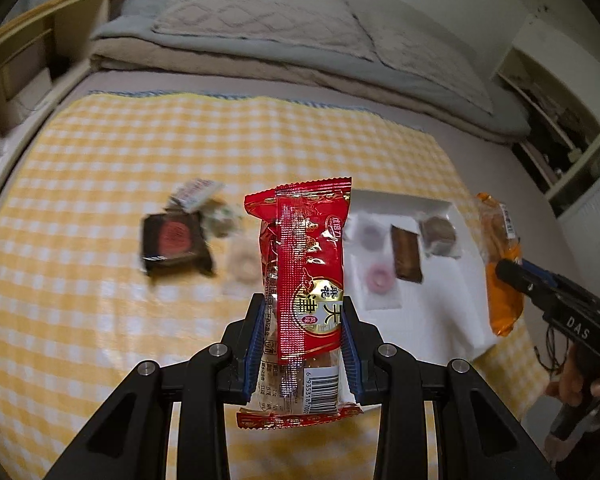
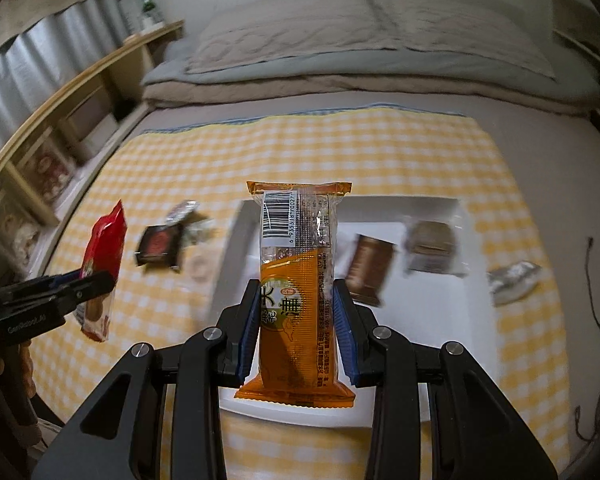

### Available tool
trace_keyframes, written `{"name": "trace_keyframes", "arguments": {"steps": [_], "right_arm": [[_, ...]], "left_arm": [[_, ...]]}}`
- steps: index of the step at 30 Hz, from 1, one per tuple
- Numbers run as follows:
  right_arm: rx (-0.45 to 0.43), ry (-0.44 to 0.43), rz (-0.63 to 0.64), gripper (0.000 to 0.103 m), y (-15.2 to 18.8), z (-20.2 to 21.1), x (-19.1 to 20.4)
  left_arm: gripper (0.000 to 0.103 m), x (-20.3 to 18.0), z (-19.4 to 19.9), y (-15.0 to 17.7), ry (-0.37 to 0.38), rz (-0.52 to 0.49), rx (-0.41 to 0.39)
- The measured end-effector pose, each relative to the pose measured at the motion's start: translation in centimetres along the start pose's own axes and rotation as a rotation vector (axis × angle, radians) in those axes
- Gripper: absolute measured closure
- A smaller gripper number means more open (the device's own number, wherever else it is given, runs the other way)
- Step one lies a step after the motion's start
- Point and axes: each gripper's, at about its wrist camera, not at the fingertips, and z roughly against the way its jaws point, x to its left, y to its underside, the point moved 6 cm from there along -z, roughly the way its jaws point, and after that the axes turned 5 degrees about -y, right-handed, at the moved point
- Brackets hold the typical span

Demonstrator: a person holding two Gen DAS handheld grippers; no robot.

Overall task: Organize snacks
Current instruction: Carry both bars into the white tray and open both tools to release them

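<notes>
Setting: a bed spread with a yellow-and-white checked cloth (image 1: 100,152), with folded grey and beige bedding (image 2: 372,60) at its far end.
Left gripper (image 1: 303,320): its blue-padded black jaws were closed on a long red foil snack packet (image 1: 304,264), held upright above the cloth, barcode end nearest the camera.
Right gripper (image 2: 296,312): its jaws were closed on a long orange plastic snack packet (image 2: 296,280), held upright over the near left part of a shallow white rectangular tray (image 2: 432,204).
Tray contents: a brown wrapped bar (image 2: 370,270) and a clear-wrapped brown square cake (image 2: 432,246) lay inside; the left view also showed two pinkish ring-shaped sweets (image 1: 374,254) there.
Loose on the cloth: a black square packet with a red round label (image 1: 174,246), a small crumpled pale wrapper (image 1: 196,194) touching its far edge, and a pale ring-shaped item (image 1: 242,266) beside it, all left of the tray.
Right of the tray: a silvery wrapper (image 2: 514,282), blurred, possibly foil.
Obstruction: each held packet hid the middle of its own view, the orange one covering the tray's left part.
Surroundings: a wooden shelf unit (image 2: 76,104) stood along the bed's left side.
</notes>
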Motion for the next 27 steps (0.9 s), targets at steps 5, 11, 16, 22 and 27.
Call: {"name": "trace_keyframes", "arguments": {"steps": [5, 11, 16, 22, 27], "right_arm": [[0.006, 0.078, -0.041, 0.068, 1.1, 0.7, -4.6], [0.030, 0.145, -0.097, 0.068, 2.3, 0.7, -9.9], [0.065, 0.171, -0.119, 0.068, 3.2, 0.0, -12.2], [0.100, 0.176, -0.109, 0.068, 3.4, -0.9, -12.9], [0.132, 0.170, -0.101, 0.068, 3.6, -2.1, -13.3]], "left_arm": [[0.069, -3.0, -3.2, -0.2, 0.021, -0.014, 0.048], [0.069, -5.2, -7.5, 0.1, 0.086, 0.026, 0.142], [0.068, -5.5, -10.4, 0.1, 0.086, 0.045, 0.204], [0.068, -4.8, -12.3, -0.2, 0.087, 0.085, 0.236], [0.063, -4.8, -13.3, 0.1, 0.076, 0.108, 0.243]]}}
